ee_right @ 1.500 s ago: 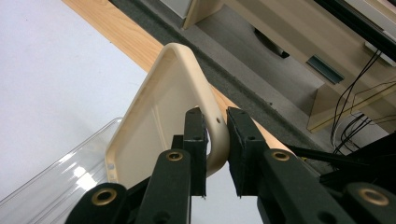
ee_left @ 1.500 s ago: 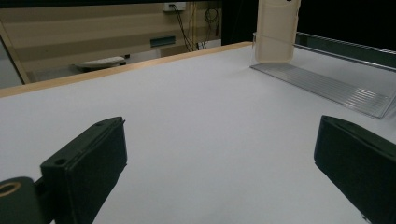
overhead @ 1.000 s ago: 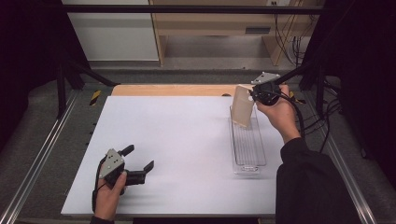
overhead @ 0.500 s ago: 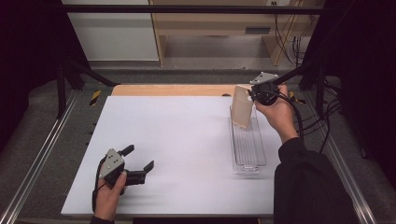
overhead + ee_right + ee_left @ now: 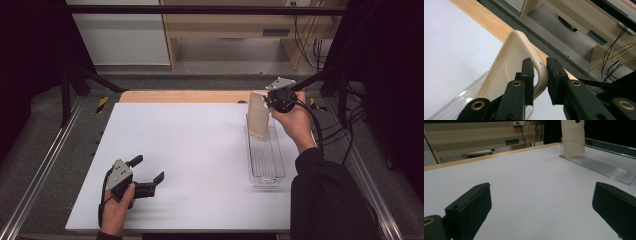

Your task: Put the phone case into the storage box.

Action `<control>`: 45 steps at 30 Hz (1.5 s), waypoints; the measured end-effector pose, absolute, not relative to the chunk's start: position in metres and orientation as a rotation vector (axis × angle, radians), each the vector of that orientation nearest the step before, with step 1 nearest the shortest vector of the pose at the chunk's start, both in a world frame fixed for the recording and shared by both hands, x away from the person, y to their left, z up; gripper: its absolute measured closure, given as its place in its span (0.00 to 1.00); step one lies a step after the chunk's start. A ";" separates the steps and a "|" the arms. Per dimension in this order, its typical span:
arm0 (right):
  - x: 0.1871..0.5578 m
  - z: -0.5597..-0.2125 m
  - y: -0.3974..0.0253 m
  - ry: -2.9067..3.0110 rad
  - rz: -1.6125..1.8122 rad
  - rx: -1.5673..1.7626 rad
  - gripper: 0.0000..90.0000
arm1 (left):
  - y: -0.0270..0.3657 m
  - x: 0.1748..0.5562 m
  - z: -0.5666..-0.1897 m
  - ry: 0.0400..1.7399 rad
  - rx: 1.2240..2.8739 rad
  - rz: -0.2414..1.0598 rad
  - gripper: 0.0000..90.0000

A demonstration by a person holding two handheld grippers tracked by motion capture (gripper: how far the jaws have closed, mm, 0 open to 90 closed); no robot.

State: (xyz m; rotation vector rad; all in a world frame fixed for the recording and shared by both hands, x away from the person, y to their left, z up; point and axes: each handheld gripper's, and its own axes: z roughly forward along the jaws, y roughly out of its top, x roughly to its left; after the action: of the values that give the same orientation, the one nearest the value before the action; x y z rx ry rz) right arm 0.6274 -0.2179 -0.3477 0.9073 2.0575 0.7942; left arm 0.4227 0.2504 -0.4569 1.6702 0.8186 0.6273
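High view shows a white worktop with a bare wooden strip along its far edge, grey floor and pale wooden furniture beyond it. Near the far right corner, the right claw is clamped on the top rim of a beige phone case standing upright in the far end of a clear tray; the case's lower edge is hard to make out. Near the front left corner, the left claw rests with its jaws wide apart, holding nothing.

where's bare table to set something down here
The white table top is bare between the left gripper and the clear plastic tray. It is crowded at the tray's far end, where the right gripper holds the beige phone case.
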 end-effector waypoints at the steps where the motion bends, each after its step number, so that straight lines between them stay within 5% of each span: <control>1: 0.627 -0.348 -0.218 2.056 0.795 0.908 0.85 | 0.251 0.423 -0.457 0.817 1.670 0.627 0.03; 45: 0.634 -0.355 -0.216 2.007 0.822 0.958 0.82 | 0.252 0.423 -0.457 0.821 1.667 0.631 0.02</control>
State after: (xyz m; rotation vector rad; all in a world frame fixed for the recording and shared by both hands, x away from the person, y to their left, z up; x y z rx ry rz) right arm 0.6341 -0.2158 -0.3550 0.9580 2.0073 0.8220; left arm 0.4231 0.2516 -0.4571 1.6670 0.8209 0.6314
